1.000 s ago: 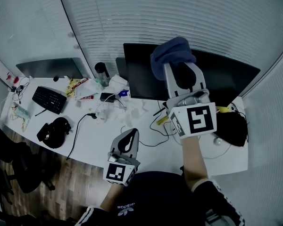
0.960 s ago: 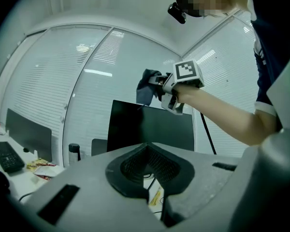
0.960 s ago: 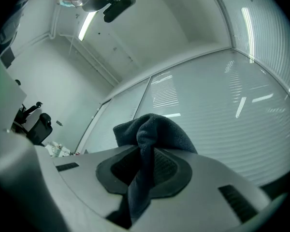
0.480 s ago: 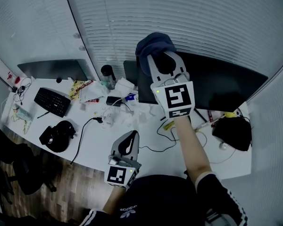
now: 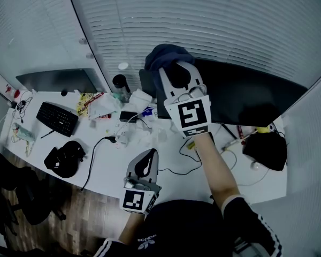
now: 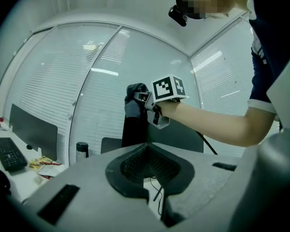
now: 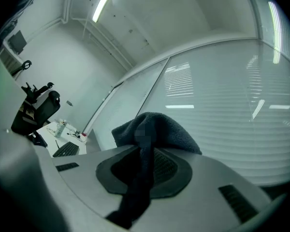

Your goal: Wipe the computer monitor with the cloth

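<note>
A dark blue cloth (image 5: 161, 58) is bunched in my right gripper (image 5: 173, 68), which is shut on it, up at the top left corner of the black monitor (image 5: 251, 98). The right gripper view shows the cloth (image 7: 157, 127) draped over and between the jaws of that gripper (image 7: 145, 170), with window blinds behind. My left gripper (image 5: 147, 155) hangs low over the desk's near edge, shut and holding nothing. Past the left gripper's (image 6: 147, 175) shut jaws, its own view shows the cloth (image 6: 134, 103) against the monitor (image 6: 181, 137) edge.
On the white desk (image 5: 166, 167) lie a keyboard (image 5: 56, 118), a black bag (image 5: 64, 158), a dark bottle (image 5: 119, 83), snack packets (image 5: 93, 103), loose cables and another black bag (image 5: 265, 144) at the right. A second monitor (image 5: 56, 80) stands at the left.
My right gripper has carried the cloth leftwards along the monitor's top edge, from its middle to its left corner. The left gripper has stayed where it was.
</note>
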`<action>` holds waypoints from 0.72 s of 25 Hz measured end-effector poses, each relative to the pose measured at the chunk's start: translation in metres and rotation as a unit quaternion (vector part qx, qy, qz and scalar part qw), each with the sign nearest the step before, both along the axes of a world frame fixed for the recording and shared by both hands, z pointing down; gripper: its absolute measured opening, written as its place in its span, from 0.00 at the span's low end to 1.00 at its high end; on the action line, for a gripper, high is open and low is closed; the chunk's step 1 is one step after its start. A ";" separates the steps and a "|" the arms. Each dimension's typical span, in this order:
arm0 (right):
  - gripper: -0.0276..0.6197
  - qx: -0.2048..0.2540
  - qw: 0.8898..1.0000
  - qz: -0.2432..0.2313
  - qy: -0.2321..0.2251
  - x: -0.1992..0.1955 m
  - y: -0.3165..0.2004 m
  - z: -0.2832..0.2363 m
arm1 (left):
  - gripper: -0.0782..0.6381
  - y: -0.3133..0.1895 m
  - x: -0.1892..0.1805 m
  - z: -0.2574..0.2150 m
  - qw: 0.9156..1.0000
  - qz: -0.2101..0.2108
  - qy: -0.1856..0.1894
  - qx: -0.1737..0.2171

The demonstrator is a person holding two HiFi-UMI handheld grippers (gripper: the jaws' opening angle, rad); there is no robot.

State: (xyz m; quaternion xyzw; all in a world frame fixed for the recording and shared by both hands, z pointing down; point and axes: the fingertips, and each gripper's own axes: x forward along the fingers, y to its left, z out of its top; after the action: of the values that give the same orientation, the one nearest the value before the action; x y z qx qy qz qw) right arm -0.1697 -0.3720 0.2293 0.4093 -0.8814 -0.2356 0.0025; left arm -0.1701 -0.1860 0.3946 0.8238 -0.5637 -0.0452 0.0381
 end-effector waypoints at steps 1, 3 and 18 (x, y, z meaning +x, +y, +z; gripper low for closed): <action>0.11 0.001 1.000 0.000 0.001 0.001 0.000 0.001 | 0.12 -0.001 0.001 0.001 1.000 0.000 0.001 -0.001; 0.12 0.001 1.000 0.001 0.002 0.003 0.000 0.001 | 0.12 0.000 0.002 0.003 1.000 -0.001 0.002 -0.003; 0.12 -0.001 0.999 0.026 0.020 0.052 0.000 0.000 | 0.12 0.016 0.030 0.009 0.999 -0.005 -0.030 -0.023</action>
State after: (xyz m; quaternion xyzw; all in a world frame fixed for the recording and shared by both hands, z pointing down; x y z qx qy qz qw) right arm -0.1178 -0.3722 0.2296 0.4274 -0.8705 -0.2425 0.0267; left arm -0.1396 -0.1699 0.4031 0.8209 -0.5696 -0.0074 0.0403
